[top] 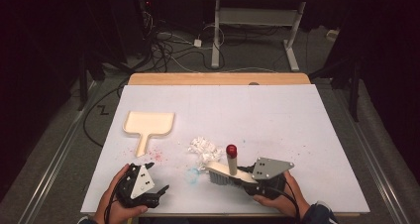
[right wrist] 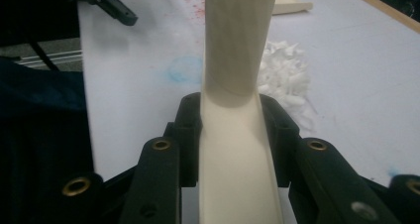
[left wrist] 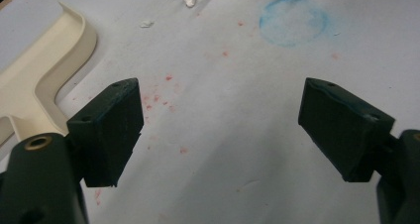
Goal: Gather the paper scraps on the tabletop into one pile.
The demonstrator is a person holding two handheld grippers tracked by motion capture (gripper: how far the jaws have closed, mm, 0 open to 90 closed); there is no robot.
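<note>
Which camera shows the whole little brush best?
The high view: the whole brush shows there, bristles, upright handle and red tip, held by the right gripper. The right gripper view shows just its cream handle, gripped. The left gripper view shows the dustpan instead.

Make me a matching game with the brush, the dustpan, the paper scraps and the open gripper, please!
Things:
1. brush
2. dustpan
3. shredded paper pile
4. left gripper

Descriptions:
A. jaws wide apart, nothing between them
B. lying on the white table cover, cream, handle toward the person
C. white, heaped just beyond the bristles
D. clamped by its cream body in the right gripper, red-tipped handle standing up

Pairs: 1-D, 2-B, 3-C, 4-A
</note>
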